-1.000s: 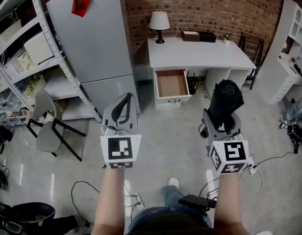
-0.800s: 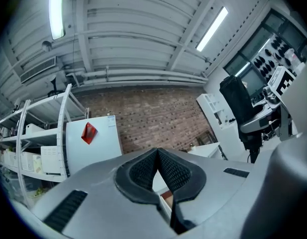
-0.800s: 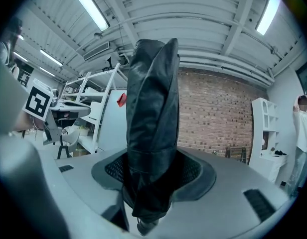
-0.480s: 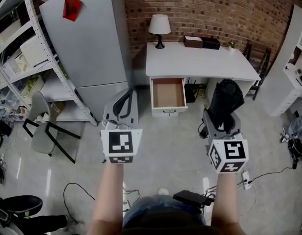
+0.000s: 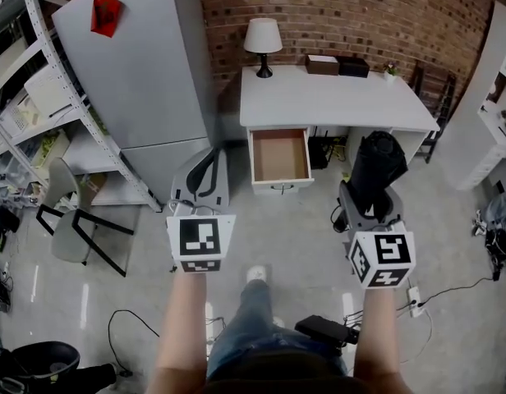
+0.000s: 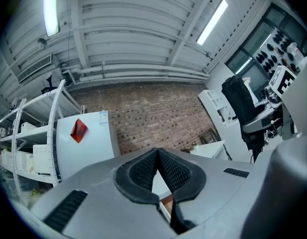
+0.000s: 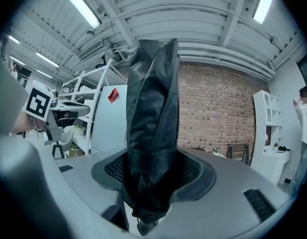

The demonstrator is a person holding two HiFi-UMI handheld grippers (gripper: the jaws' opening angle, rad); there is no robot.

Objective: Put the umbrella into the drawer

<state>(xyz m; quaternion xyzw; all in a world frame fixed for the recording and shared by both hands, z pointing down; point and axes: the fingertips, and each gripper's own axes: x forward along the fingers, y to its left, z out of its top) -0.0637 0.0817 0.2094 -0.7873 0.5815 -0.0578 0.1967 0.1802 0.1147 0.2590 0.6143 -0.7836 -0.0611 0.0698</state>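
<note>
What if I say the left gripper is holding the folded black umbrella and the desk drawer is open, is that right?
No: it is the right gripper that is holding the folded black umbrella, as the right gripper view shows. The left gripper is shut and empty. The desk drawer is open.

The counter (image 5: 335, 101) and its open drawer (image 5: 279, 156) now sit nearer in the head view, and the person's leg (image 5: 243, 314) steps forward, white shoe (image 5: 255, 273) leading.
</note>
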